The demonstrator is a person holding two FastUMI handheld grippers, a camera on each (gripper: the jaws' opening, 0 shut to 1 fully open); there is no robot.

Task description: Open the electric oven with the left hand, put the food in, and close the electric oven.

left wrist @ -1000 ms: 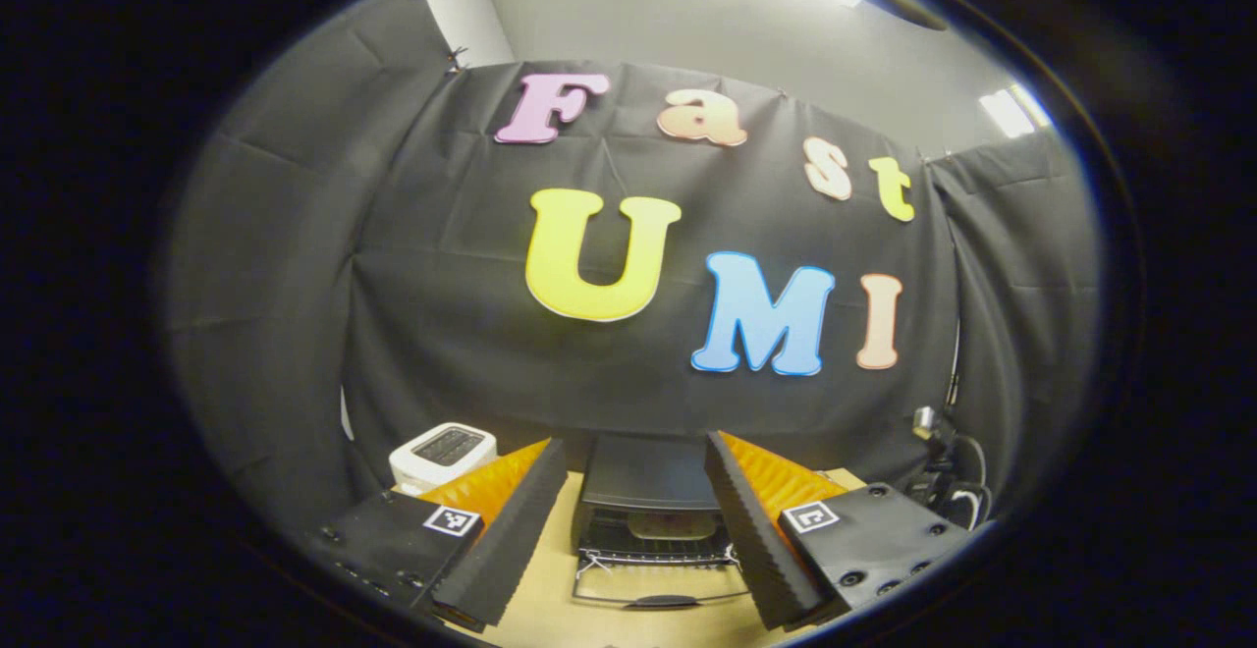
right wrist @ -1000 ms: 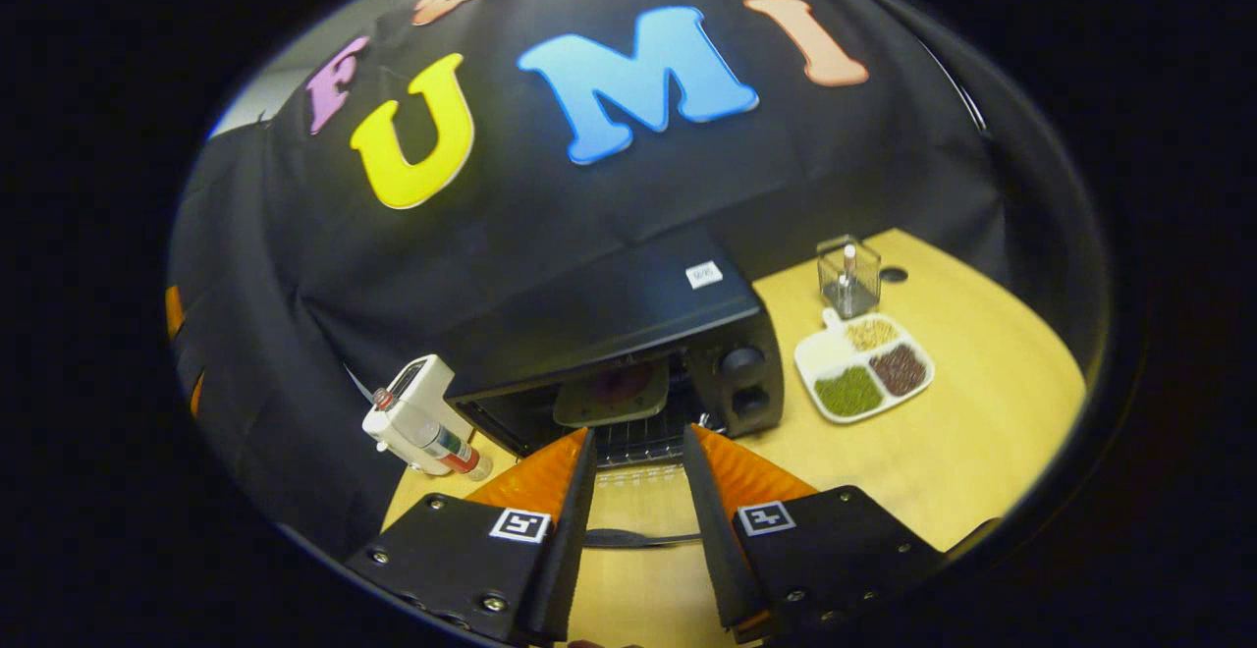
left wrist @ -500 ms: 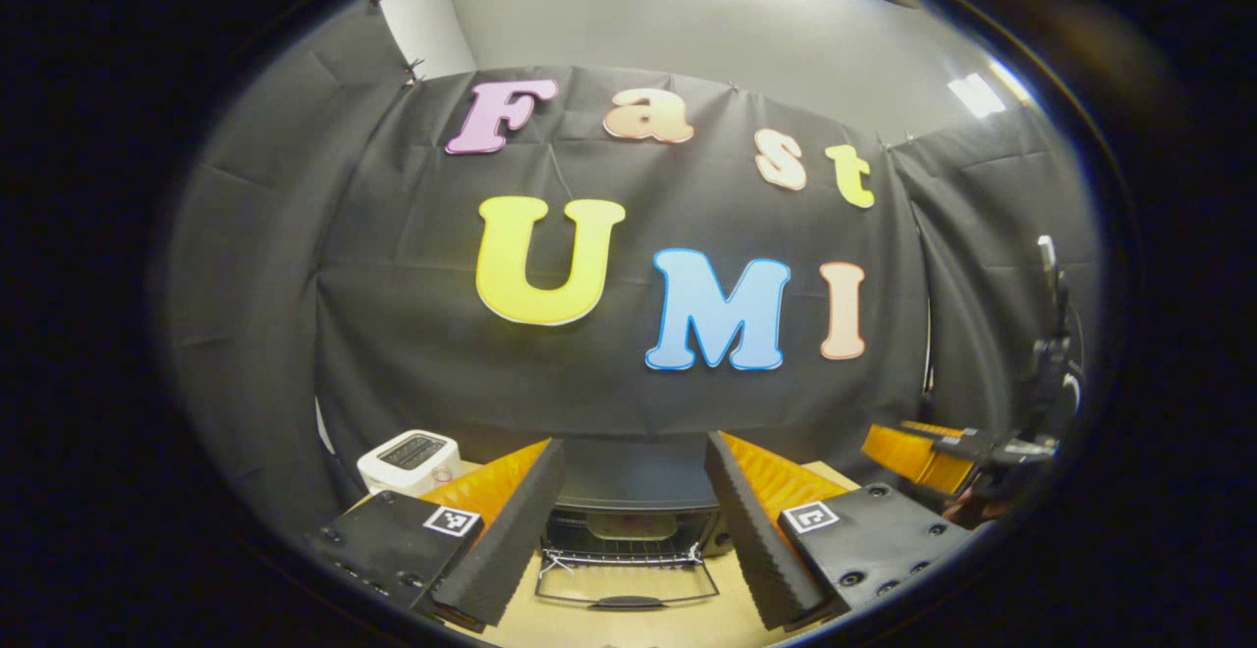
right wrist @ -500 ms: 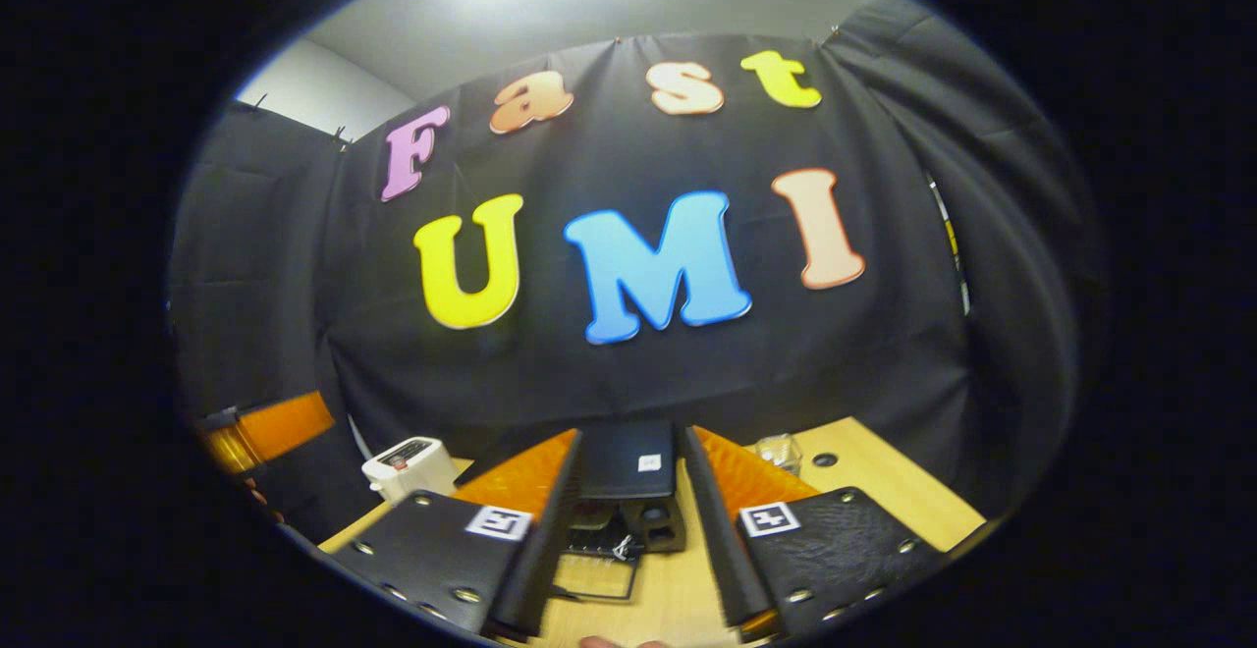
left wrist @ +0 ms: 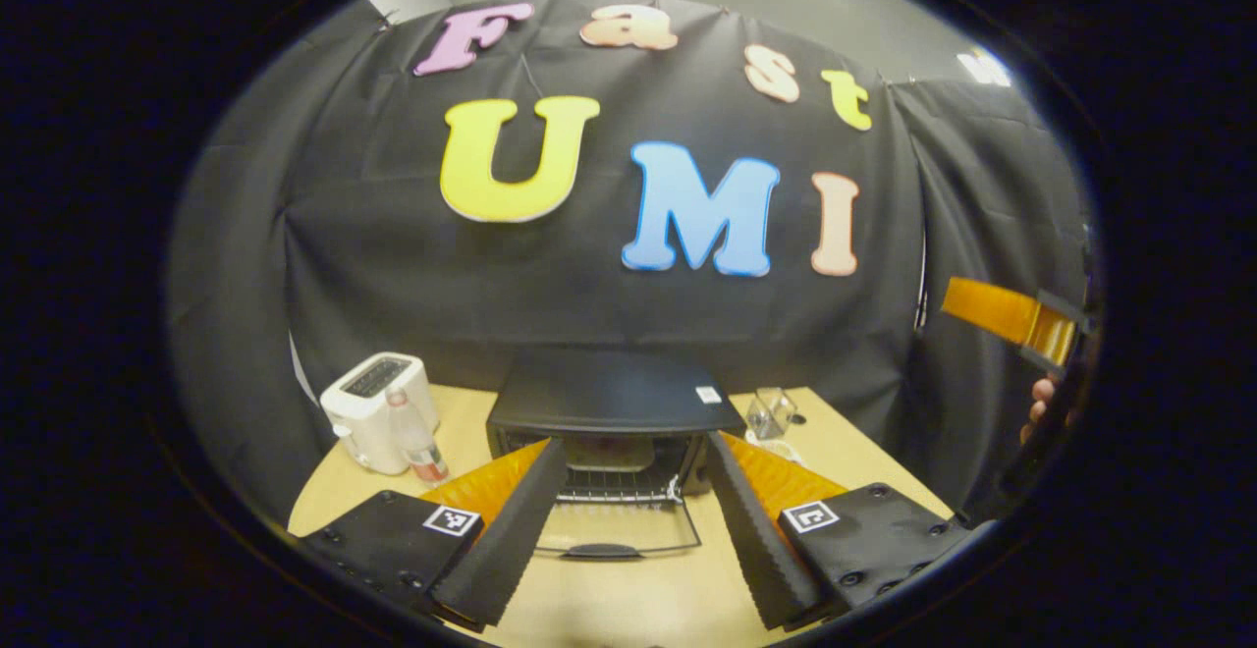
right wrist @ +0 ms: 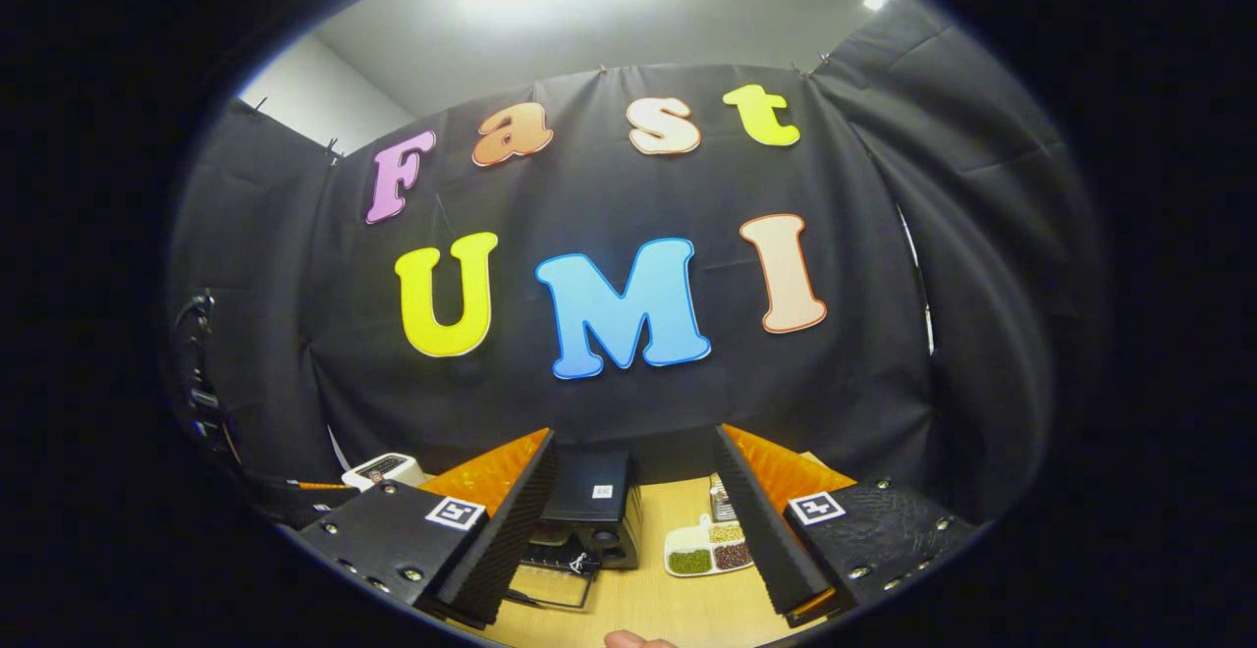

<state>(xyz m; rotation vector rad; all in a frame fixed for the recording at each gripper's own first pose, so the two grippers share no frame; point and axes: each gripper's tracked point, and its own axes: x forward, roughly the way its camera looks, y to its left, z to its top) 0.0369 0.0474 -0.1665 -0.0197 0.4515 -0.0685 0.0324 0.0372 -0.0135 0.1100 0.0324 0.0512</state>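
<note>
Your left hand-held gripper point(left wrist: 628, 520) is spread open and holds nothing; your right hand-held gripper point(right wrist: 633, 520) likewise. Beyond them, the oven door point(left wrist: 624, 530) lies folded down over the worktop point(left wrist: 628, 599), with the electric oven point(left wrist: 614, 403) behind it and the food point(left wrist: 614, 452) apparently on the rack inside. Risk: closing off-centre may let the handle point(left wrist: 599, 551) slip, slamming the door or shifting the oven.
</note>
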